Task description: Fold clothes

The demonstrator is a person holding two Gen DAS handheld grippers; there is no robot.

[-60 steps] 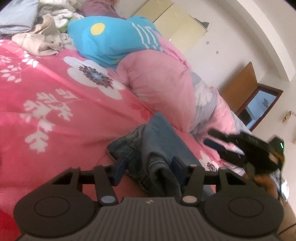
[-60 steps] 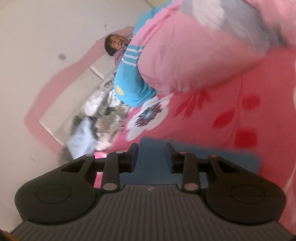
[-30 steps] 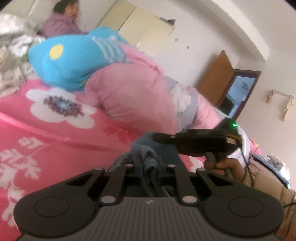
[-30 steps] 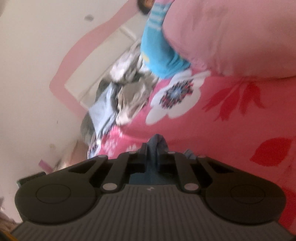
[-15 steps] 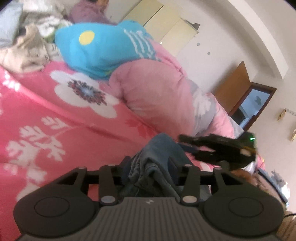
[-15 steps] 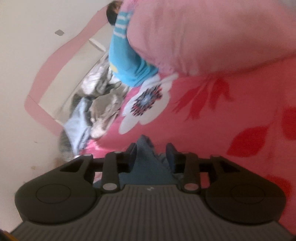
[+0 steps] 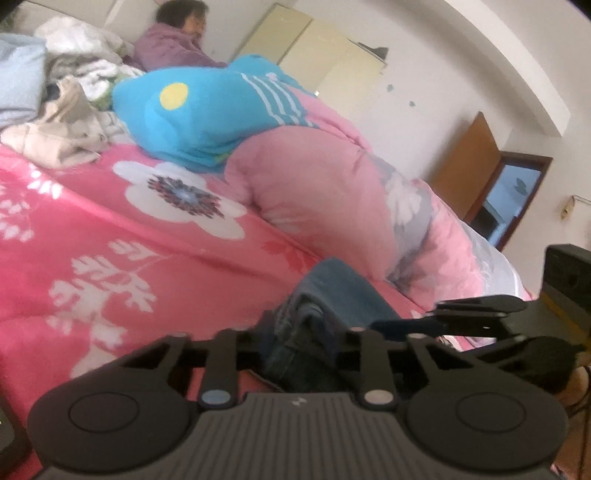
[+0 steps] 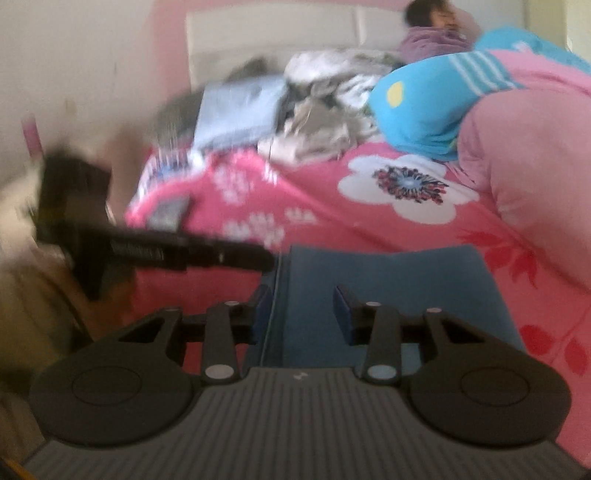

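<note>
1. A pink floral bedspread covered the bed.
2. A bulky pink quilt lay heaped on it, touching a blue cushion with a yellow dot.
3. A person in purple sat by the headboard.
4. A brown door stood open.

No readable text, label, brand name or number anywhere in either view. Only a small pale emblem stamped on the ribbed grey body of the left device, too small and blurred to read as letters; same mark on the right device, equally illegible. Plain white stripes and a yellow dot on the blue pillow, a pattern, no lettering. Flat dark item near the bed's left edge, blurred beyond reading.
</note>
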